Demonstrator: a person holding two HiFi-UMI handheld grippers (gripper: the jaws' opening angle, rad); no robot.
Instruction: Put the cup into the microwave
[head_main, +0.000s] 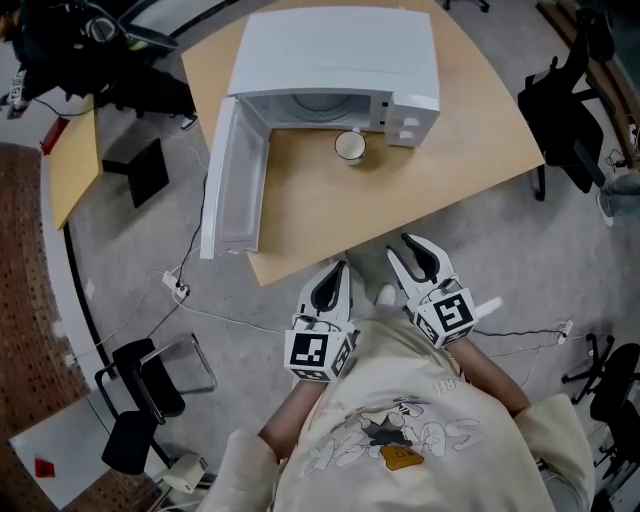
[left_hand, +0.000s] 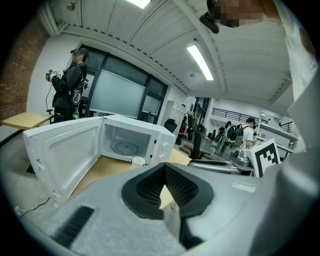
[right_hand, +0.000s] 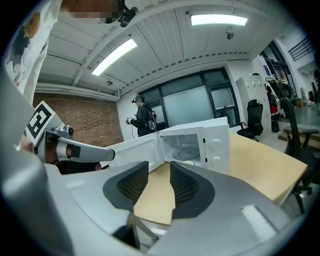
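A white cup (head_main: 350, 147) stands upright on the wooden table (head_main: 420, 190), just in front of the white microwave (head_main: 340, 55). The microwave's door (head_main: 235, 180) hangs wide open to the left, and its cavity with the glass turntable (left_hand: 125, 146) is bare. Both grippers hover off the table's near edge, well short of the cup. My left gripper (head_main: 338, 268) is shut with nothing in it, its pads meeting at the tips (left_hand: 164, 167). Beside it, my right gripper (head_main: 399, 247) is open and holds nothing, a gap showing between its pads (right_hand: 159, 167). Seen from the left gripper, the cup (left_hand: 138, 161) sits by the microwave's control panel.
The open door overhangs the table's left edge. White cables and a power strip (head_main: 178, 288) lie on the floor to the left, near a black chair (head_main: 150, 385). Another black office chair (head_main: 570, 120) stands at the right. A person (left_hand: 67, 90) stands in the background behind the microwave.
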